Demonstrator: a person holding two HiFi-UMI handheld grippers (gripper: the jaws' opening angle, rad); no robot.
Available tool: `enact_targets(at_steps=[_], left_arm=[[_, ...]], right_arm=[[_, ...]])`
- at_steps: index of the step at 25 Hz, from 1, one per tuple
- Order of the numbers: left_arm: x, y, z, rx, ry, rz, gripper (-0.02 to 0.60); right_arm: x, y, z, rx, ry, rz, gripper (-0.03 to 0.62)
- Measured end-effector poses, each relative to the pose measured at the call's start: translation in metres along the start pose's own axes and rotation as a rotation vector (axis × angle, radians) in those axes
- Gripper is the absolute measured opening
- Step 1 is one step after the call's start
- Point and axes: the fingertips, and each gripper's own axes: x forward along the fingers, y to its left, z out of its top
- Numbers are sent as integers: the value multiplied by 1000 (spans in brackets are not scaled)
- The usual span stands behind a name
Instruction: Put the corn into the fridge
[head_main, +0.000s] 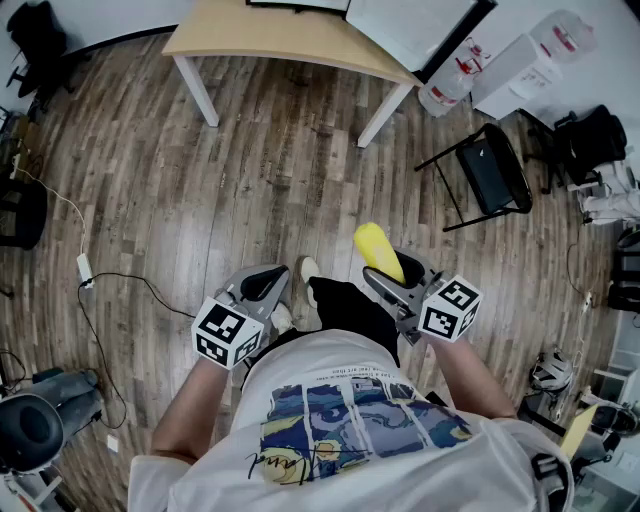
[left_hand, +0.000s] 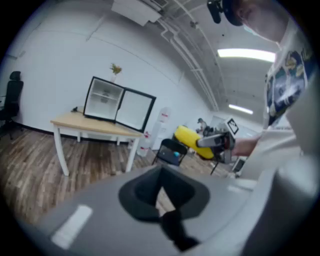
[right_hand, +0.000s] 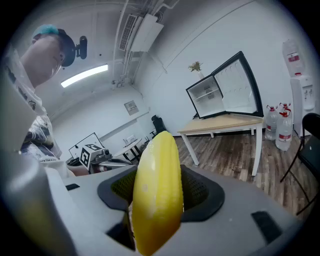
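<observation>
Corn (head_main: 377, 246) is already picked up, so the first part of the job looks done: the right gripper (head_main: 398, 272) has its jaws clamped on the lower half of the cob, with the yellow tip sticking out forward past them. Left gripper (head_main: 264, 286) is carrying nothing, and its jaws look pressed together with just a sliver of floor showing through. What's left is basically everything else. The fridge (left_hand: 104, 99) sits on top of a wooden table (left_hand: 92, 125) across the room with its door swung wide, so at least there's no door to deal with. The person is standing on bare wood floor well away from that table, with both grippers held out in front and tipped a bit downward. So my read is: grab finished, then walk over, reach the cob onto a shelf, and let go. Can't tell from here which shelf has room, since the inside is too small to make out.
</observation>
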Motion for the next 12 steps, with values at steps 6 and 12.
enact_targets(at_steps=[6,12], left_arm=[[26,-10,19,15,17,17,9],[103,-14,78,32,-17,43,9]], right_arm=[[-18,-28,12,14,-13,0,249],[-33,-96,55,-90,12,18,248]])
